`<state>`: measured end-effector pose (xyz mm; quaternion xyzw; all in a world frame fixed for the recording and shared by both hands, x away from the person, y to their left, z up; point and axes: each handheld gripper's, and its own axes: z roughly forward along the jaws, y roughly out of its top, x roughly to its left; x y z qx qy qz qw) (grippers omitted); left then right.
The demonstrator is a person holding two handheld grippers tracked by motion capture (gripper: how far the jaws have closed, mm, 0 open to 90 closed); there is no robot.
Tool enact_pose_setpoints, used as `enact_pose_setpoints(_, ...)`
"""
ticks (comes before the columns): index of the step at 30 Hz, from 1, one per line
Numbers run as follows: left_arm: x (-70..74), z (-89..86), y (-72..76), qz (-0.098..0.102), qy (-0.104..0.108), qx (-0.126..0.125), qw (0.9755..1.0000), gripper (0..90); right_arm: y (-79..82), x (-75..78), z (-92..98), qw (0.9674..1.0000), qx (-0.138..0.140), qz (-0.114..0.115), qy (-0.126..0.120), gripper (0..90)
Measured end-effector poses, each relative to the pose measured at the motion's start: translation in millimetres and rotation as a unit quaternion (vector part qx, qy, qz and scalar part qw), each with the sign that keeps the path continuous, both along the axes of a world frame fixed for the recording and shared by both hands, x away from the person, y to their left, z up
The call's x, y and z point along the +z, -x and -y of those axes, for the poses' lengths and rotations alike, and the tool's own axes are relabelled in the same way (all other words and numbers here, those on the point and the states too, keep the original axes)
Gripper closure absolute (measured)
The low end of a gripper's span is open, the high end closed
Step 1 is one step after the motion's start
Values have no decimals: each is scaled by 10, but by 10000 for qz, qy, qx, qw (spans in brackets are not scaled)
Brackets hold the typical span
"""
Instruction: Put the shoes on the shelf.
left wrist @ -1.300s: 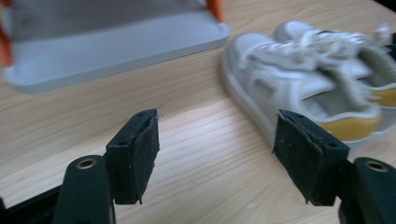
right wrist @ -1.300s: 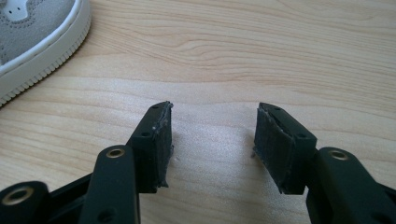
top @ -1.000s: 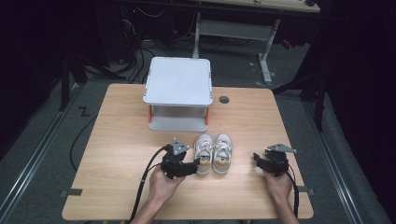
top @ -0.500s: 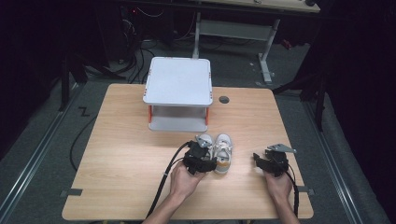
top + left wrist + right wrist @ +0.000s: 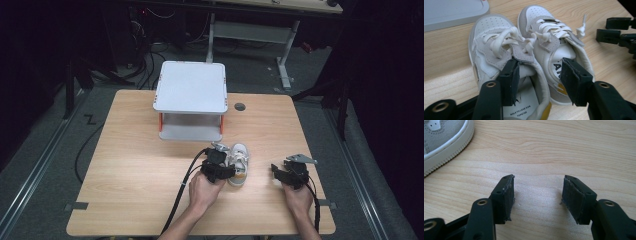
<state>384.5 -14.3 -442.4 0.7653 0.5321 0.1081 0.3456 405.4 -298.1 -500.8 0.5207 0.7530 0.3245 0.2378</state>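
Observation:
A pair of small white and grey shoes stands side by side on the wooden table (image 5: 130, 165). In the left gripper view the left shoe (image 5: 491, 42) and the right shoe (image 5: 549, 32) point away, laces tied. My left gripper (image 5: 539, 75) hangs over their heels with one jaw inside each shoe's opening and the two inner walls between the pads. Its jaws have just been closing, and a gap still shows at the left pad. From above, the left gripper (image 5: 222, 159) covers most of one shoe; the other shoe (image 5: 239, 162) shows beside it. My right gripper (image 5: 537, 192) rests open on bare wood, right of the shoes (image 5: 276, 171).
A white two-level rack (image 5: 190, 90) with orange posts stands at the table's back middle. A round cable hole (image 5: 240, 106) lies to its right. Black cables trail from both grippers toward the front edge. Dark floor and desk legs surround the table.
My left hand has moved right from beside the shoes to over their heels, now covering one shoe, and its jaws have narrowed. The right hand and gripper have kept still.

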Motion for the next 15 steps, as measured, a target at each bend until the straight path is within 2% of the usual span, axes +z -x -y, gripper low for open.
enact_pose_setpoints(6, -80, 109, -87, -96, -144, 49, 9998, 558, 0, 0, 0, 10000, -3, 1, 0, 428)
enact_pose_setpoints(7, -77, 146, -87, -40, -301, 35, 9995, 566, -1, 0, 0, 10000, -4, 2, 1, 429)
enact_pose_setpoints(8, -76, 149, -85, -27, -329, 35, 9994, 568, 0, 0, -1, 10000, -4, 1, 0, 428)
enact_pose_setpoints(12, -73, 144, -89, -38, -345, -4, 9994, 588, -1, 0, -1, 10000, -5, 0, 1, 428)
enact_pose_setpoints(15, -65, 145, -74, -19, -323, -75, 9994, 667, 0, 0, -2, 10000, -5, 1, 1, 428)
